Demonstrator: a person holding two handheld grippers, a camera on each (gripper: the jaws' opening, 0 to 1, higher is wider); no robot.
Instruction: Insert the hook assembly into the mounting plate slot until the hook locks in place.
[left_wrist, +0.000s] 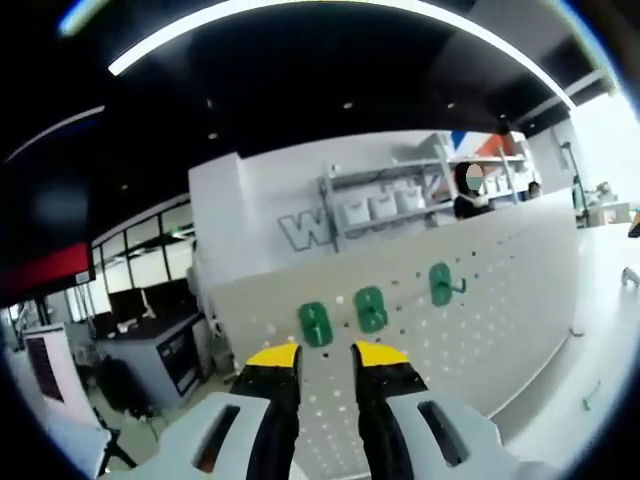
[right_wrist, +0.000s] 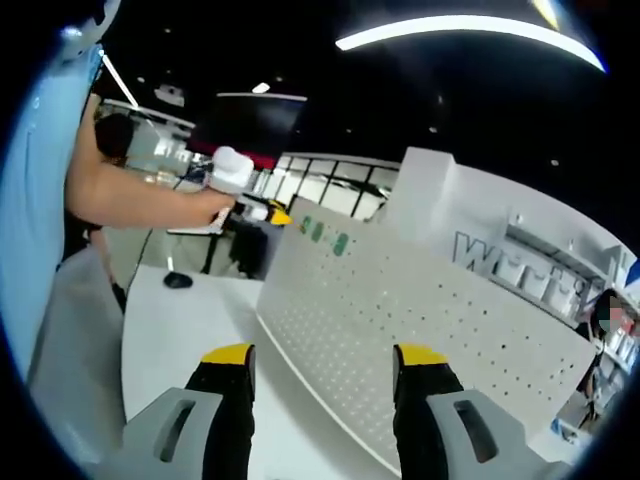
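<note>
Seeing, in the left gripper view and going from left to right, the left hand-held gripper (left_wrist: 326, 358) rising from the bottom with its two yellow-tipped black jaws standing a little apart and nothing between them, aiming at a white perforated pegboard mounting plate (left_wrist: 500, 290) standing upright on a white table (left_wrist: 610, 290). Finding three green plastic hook assemblies already sitting on that plate: the left green hook base (left_wrist: 315, 324) just above the left jaw tip, the middle green hook base (left_wrist: 370, 309) just above the right jaw tip, and, well apart to the right, the right green hook base with a grey metal prong (left_wrist: 441, 284) sticking out sideways. Noting white wall shelves with bins (left_wrist: 385, 205) behind the plate. Turning to the right gripper view: catching at far left a person's light blue sleeve (right_wrist: 45, 200) and bare arm (right_wrist: 140, 205) reaching toward the plate, the hand (right_wrist: 215, 205) gripping the other white hand-held gripper (right_wrist: 232, 170) near the plate's far end, beside the small green hook bases (right_wrist: 325, 236). Seeing a small dark object (right_wrist: 178, 280) lying on the table. Showing the right hand-held gripper (right_wrist: 324, 358) at the bottom with jaws spread wide and holding nothing, hovering over the table before the pegboard.
</note>
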